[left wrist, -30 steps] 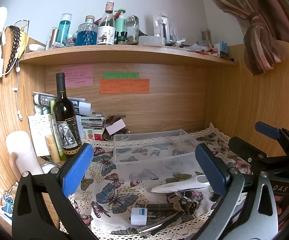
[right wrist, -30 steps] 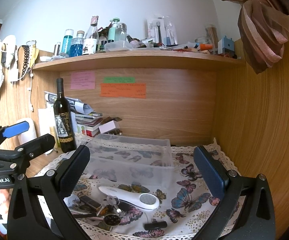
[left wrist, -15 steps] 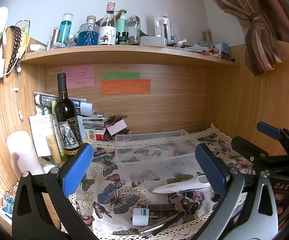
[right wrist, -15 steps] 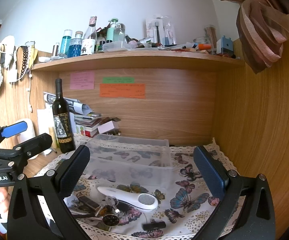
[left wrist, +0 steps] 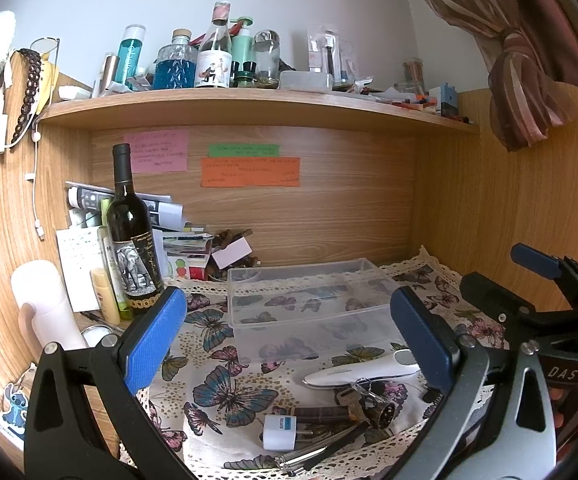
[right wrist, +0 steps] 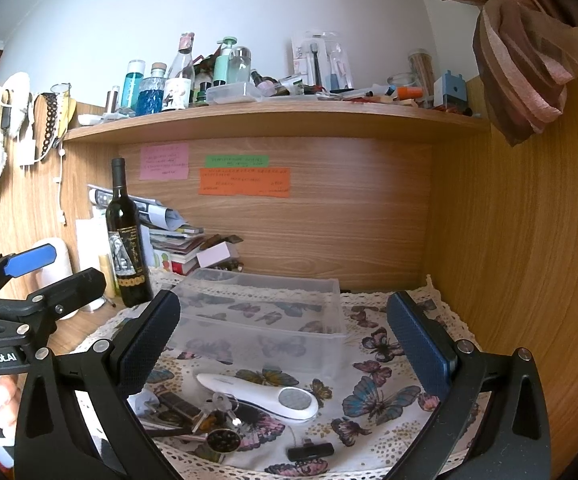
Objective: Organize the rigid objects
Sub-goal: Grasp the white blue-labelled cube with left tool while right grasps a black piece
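A clear plastic box (left wrist: 305, 296) stands empty on the butterfly cloth (left wrist: 225, 392), also in the right wrist view (right wrist: 265, 320). In front of it lie a white handheld device (left wrist: 363, 368) (right wrist: 265, 394), keys (left wrist: 355, 394) (right wrist: 221, 404), a white plug adapter (left wrist: 280, 432), a dark bar (left wrist: 321, 414), a metal pen (left wrist: 309, 456) and a small black clip (right wrist: 311, 451). My left gripper (left wrist: 289, 340) is open and empty above the cloth's left part. My right gripper (right wrist: 285, 340) is open and empty above the small items.
A wine bottle (left wrist: 131, 236) stands at back left beside stacked papers and books (left wrist: 177, 240). A white cylinder (left wrist: 43, 304) stands at far left. Wooden walls (right wrist: 509, 260) close the back and right. The shelf (left wrist: 249, 104) above holds several bottles.
Both grippers have drifted slightly; the scene sits a little lower and nearer in both views. Nothing was grasped or moved.
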A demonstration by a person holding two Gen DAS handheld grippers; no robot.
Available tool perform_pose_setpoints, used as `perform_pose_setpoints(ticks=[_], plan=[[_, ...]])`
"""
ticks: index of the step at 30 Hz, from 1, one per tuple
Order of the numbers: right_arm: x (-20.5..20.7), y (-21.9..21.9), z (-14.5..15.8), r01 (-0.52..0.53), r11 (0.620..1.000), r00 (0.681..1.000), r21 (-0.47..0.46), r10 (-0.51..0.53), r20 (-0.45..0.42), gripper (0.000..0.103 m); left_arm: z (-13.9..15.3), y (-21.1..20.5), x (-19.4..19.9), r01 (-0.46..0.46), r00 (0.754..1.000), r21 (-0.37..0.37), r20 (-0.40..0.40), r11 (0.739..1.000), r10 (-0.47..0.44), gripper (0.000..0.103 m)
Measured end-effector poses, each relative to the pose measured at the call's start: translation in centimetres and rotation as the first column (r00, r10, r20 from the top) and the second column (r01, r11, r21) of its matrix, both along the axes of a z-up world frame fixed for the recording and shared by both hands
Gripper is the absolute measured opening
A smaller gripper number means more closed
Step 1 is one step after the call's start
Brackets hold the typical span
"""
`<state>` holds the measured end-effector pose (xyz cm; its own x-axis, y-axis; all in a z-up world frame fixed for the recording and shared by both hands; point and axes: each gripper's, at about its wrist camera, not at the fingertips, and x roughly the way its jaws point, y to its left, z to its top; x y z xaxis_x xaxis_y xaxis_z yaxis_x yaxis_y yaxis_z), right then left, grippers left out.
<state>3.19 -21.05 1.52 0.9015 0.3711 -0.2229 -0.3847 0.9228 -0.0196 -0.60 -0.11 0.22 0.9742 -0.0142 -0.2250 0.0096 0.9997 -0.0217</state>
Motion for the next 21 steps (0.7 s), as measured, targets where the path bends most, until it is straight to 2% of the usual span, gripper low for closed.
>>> perform_pose_setpoints(ticks=[7, 11, 12, 13, 15, 21], plan=[[-0.2, 0.2, -0.1, -0.013, 1.000, 1.000, -0.002, 0.013, 0.004, 0.103, -0.3, -0.1, 0.1, 0.019, 1.000, -0.005, -0.014, 1.000, -0.019, 0.103], [0.0, 0.2, -0.2, -0.005, 1.000, 1.000, 0.000, 0.005, 0.012, 0.103, -0.4, 0.2, 0.4, 0.038, 0.999, -0.033, -0.027, 0.999, -0.039, 0.103], [0.0, 0.2, -0.3, 0.002, 1.000, 1.000, 0.000, -0.002, 0.015, 0.103, -0.4, 0.3, 0.4, 0.042, 0.999, -0.039, -0.031, 0.998, -0.043, 0.100], [0.0, 0.2, -0.4, 0.011, 1.000, 1.000, 0.000, -0.011, 0.019, 0.103, -0.4, 0.4, 0.5, 0.036, 0.999, -0.041, -0.034, 0.999, -0.038, 0.092], [0.3, 0.1, -0.6, 0.018, 1.000, 1.000, 0.003, -0.018, 0.011, 0.102, -0.5, 0.5, 0.8, 0.026, 0.999, -0.036, -0.043, 0.999, -0.027, 0.086], [1.9, -1.0, -1.7, 0.014, 1.000, 0.998, 0.008, -0.013, -0.067, 0.088, -1.5, 2.3, 1.8, 0.004, 0.995, -0.063, -0.102, 0.998, -0.010, 0.080]])
